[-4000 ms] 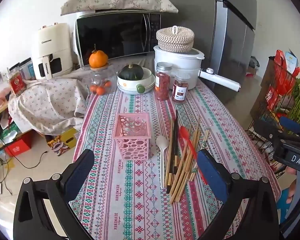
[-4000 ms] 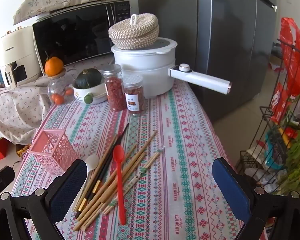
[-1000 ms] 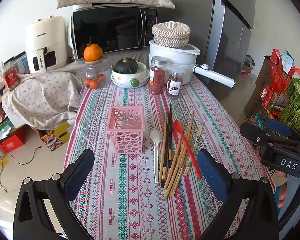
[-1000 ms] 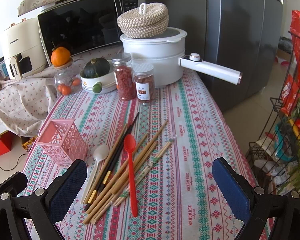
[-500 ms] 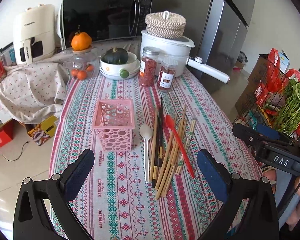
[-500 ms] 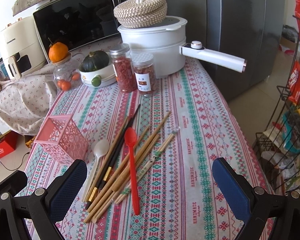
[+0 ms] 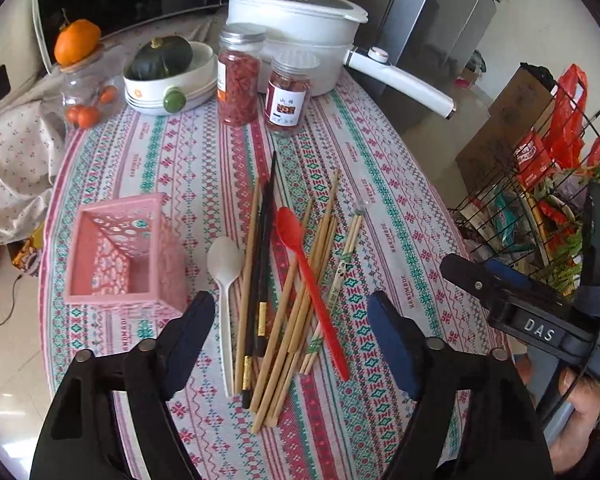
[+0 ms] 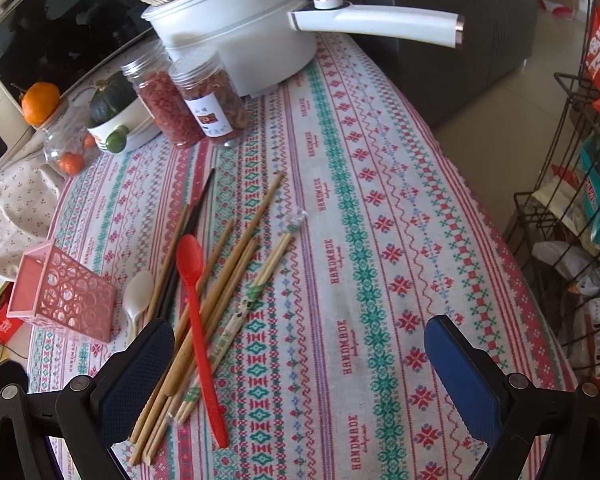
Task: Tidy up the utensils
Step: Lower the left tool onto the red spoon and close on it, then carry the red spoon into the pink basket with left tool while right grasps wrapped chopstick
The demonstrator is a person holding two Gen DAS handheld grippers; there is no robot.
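Your left gripper hangs over the striped tablecloth with its jaws apart and nothing pressed between the pads; they have just been closing in, and the handle ends of the utensil pile lie on the cloth in the gap between the two fingers. That pile sits at the middle of the left wrist view: a white spoon on its nine o'clock edge, then dark chopsticks, a spread of wooden chopsticks, and a red spoon lying across the wood with its bowl toward twelve o'clock. The pink basket stands upright at nine o'clock of the pile, just beside the white spoon, and holds nothing that you can see. At three o'clock in the same view your right gripper juts in from the edge, with part of your hand below it. From the right wrist view, that gripper has its jaws spread wide and empty, its nine o'clock finger above the handle ends of the wooden chopsticks. Toward twelve o'clock stand two jars, a white pot with a long handle, and a bowl holding a green squash.
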